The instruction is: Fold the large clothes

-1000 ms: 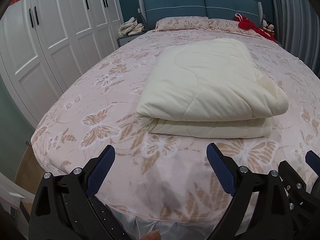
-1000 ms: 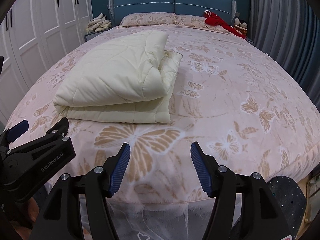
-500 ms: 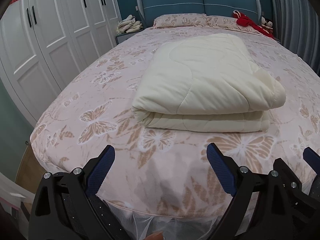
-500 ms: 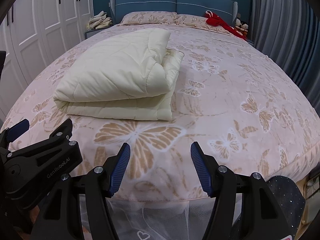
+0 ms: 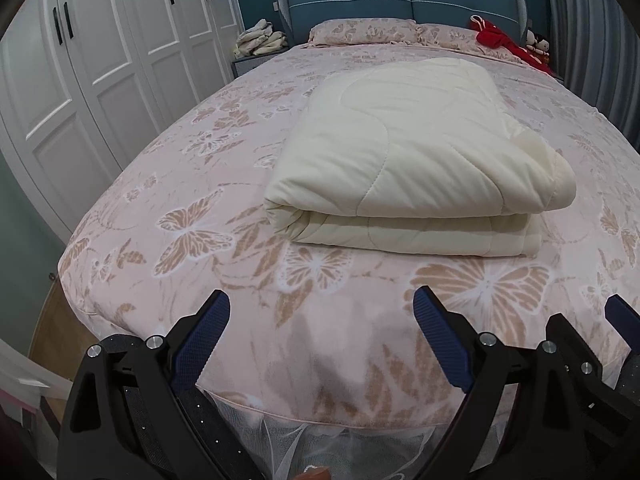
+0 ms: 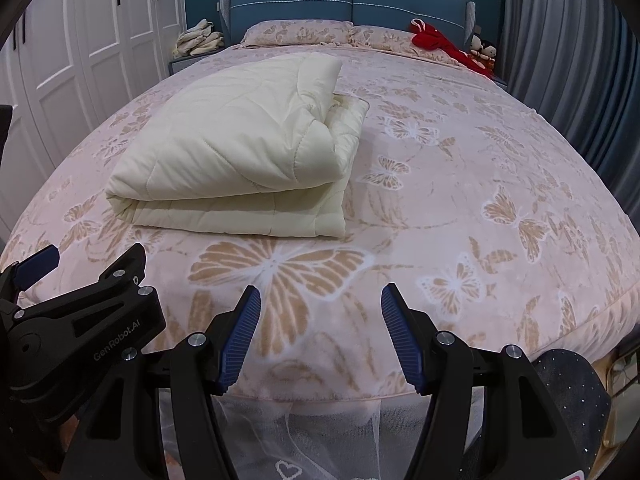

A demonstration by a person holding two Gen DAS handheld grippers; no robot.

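A cream quilted comforter (image 5: 408,160) lies folded into a thick rectangle on the butterfly-print bed (image 5: 192,216); in the right wrist view the comforter (image 6: 240,152) sits left of centre. My left gripper (image 5: 320,324) hovers open over the foot edge of the bed, well short of the comforter, with nothing between its blue pads. My right gripper (image 6: 320,320) is likewise open and empty above the foot edge. The left gripper's body (image 6: 76,320) shows at the lower left of the right wrist view.
White wardrobe doors (image 5: 92,60) line the left side. A blue headboard (image 5: 400,0), pillows (image 5: 360,30), red items (image 6: 440,44) and a nightstand with a pile of cloth (image 5: 260,38) are at the far end. Grey curtains (image 6: 568,60) hang on the right.
Both grippers have drawn back a little from the bed and risen slightly, so the comforter looks farther away. Both stay open and empty.
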